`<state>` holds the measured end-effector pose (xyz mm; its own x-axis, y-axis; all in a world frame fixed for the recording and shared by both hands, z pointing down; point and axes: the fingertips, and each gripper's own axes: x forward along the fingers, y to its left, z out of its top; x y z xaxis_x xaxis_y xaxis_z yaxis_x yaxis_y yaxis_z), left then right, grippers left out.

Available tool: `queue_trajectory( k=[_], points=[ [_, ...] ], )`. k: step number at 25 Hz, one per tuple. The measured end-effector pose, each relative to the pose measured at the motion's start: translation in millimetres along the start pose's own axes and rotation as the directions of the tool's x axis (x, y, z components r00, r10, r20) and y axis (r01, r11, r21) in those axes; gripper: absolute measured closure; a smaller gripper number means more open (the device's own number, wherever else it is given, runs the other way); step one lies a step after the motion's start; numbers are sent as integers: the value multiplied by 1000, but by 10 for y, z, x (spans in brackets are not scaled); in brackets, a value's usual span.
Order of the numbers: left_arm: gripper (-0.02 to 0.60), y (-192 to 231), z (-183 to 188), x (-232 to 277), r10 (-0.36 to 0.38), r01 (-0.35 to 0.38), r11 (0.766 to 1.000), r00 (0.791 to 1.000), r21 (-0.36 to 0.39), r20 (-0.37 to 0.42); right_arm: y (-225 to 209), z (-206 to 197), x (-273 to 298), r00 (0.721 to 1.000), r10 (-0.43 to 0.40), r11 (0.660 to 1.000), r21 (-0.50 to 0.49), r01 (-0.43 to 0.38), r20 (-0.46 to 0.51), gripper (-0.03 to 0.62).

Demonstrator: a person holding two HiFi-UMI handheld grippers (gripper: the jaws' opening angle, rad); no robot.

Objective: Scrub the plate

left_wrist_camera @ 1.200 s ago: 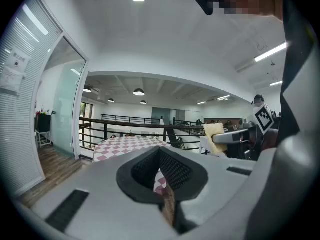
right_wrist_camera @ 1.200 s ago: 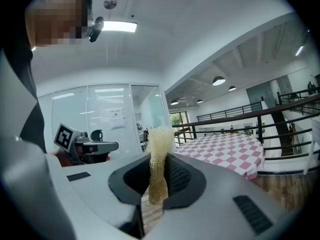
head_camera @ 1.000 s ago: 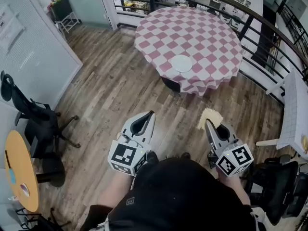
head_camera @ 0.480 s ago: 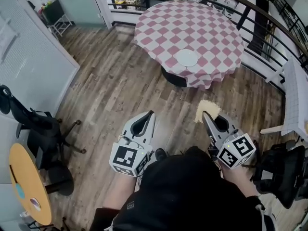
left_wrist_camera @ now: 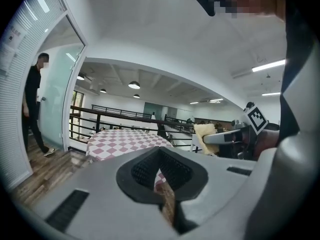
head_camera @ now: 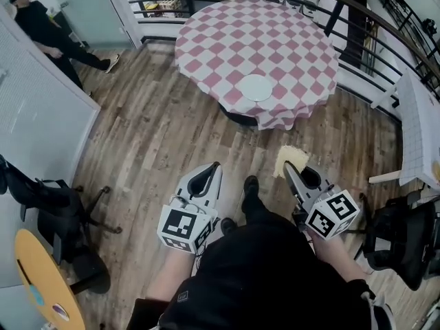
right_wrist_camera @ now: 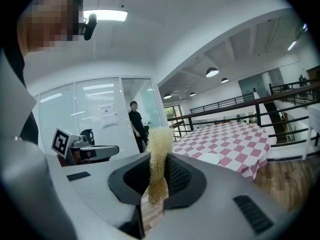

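A white plate (head_camera: 256,88) lies on a round table with a pink-and-white checked cloth (head_camera: 227,40), well ahead of me; it also shows small in the right gripper view as the plate (right_wrist_camera: 210,158). My right gripper (head_camera: 285,165) is shut on a pale yellow scrub sponge (head_camera: 289,159), which stands up between the jaws as the sponge (right_wrist_camera: 159,159). My left gripper (head_camera: 216,165) is shut with nothing in it; its tip (left_wrist_camera: 161,153) points toward the table. Both grippers hang over the wooden floor, short of the table.
A black railing (head_camera: 371,19) curves behind the table. A person in black (head_camera: 48,33) stands by a glass partition at the far left. Black office chairs (head_camera: 48,198) and an orange round table (head_camera: 41,280) are at my left, another chair (head_camera: 402,243) at my right.
I have walked forward, so the checked table and plate sit nearer and lower in the head view. The person at the far left has come into view. Both grippers keep their hold.
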<state>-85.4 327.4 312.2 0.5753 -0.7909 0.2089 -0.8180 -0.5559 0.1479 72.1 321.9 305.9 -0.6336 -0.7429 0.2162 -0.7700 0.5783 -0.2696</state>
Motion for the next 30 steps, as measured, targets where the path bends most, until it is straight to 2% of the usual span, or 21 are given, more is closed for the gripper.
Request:
queue_trajectory(
  k=[11, 18, 25, 30],
  points=[
    [581, 545, 320, 1112, 47, -45, 999, 997, 30, -62, -946, 344, 969, 996, 86, 996, 37, -86, 5, 540],
    [580, 693, 397, 1856, 53, -53, 999, 992, 7, -113, -1530, 444, 1324, 994, 107, 992, 73, -106, -19, 540],
    [580, 931, 356, 2417, 51, -54, 998, 989, -15, -136, -1885, 388, 1722, 992, 106, 989, 108, -98, -67, 540],
    [581, 1325, 324, 2781, 29, -35, 999, 989, -39, -148, -2065, 431, 2159, 992, 80, 991, 116, -68, -100, 539]
  ],
)
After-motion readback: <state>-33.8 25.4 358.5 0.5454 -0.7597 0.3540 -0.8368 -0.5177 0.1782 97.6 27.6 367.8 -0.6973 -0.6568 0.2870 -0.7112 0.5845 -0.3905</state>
